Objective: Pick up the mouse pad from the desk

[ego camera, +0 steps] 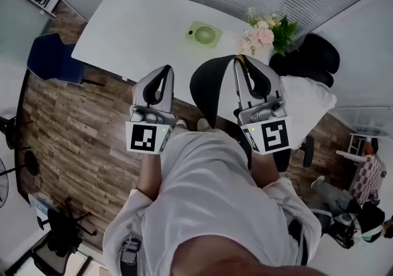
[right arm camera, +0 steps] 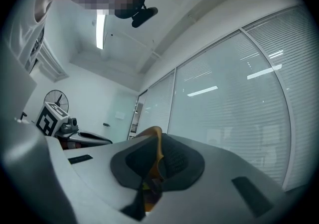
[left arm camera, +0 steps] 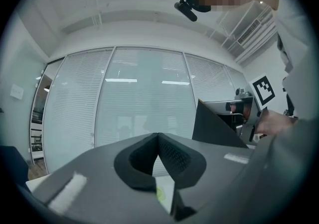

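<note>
**Head view:** left gripper [ego camera: 166, 69] and right gripper [ego camera: 238, 61] are held up side by side before the chest, tips fwd; a thin black mouse pad w/ pale rim [ego camera: 210, 92] hangs betw. them, one edge at the right gripper's tips; the pad is in the air, off the long white desk [ego camera: 135, 20] beyond it, no contact that I can see; on the desk are a small round green fan [ego camera: 204, 34] and a bunch of pink-and-white flowers [ego camera: 264, 32].

**Left gripper view:** jaws brought together, tips meeting, nothing betw. them; it is aimed at a glass wall w/ blinds [left arm camera: 144, 103]; the pad shows at right as a dark flat sheet [left arm camera: 215, 124], just beside the right gripper.

**Right gripper view:** jaws clamped on a thin tan-orange strip [right arm camera: 154, 151]; judged to be the pad's edge seen end-on; the left gripper sits low at left, well apart from the pad.

**Step:** pickup looks done, now in the hold phase.

**Next move:**
- keep the clamp firm and the wrist steady;
- a one-edge grip on a floppy sheet may swing or slip;
- if support is wanted, the left gripper must part its jaws first, then pinch the free edge.
</note>
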`<state>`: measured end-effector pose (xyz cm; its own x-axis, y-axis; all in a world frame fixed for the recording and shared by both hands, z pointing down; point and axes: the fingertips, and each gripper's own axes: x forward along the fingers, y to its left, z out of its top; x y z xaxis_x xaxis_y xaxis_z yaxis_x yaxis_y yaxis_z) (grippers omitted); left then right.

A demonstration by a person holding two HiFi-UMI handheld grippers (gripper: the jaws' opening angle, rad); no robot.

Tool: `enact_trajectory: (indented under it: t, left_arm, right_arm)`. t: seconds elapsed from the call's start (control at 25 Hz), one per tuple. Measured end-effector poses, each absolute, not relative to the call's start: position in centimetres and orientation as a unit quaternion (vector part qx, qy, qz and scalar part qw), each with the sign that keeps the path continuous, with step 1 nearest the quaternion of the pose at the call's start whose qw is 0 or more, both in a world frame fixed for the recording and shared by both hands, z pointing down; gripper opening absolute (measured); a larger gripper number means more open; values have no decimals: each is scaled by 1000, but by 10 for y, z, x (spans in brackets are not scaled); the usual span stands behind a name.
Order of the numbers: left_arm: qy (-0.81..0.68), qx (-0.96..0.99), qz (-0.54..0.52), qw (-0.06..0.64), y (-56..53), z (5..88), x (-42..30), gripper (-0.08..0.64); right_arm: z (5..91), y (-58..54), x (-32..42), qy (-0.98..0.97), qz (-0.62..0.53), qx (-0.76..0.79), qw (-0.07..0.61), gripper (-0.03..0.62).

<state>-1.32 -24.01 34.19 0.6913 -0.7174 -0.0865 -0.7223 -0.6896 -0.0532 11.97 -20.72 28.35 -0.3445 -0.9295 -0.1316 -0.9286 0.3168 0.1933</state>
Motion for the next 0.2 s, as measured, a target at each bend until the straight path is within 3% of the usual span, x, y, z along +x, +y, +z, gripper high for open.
enact_trajectory:
  t: [0.2]
  left_arm:
    - [379,-924,14,48,-242,353,-27,-12]
  right_arm:
    - [281,-211,99,-816,-125,564,9,20]
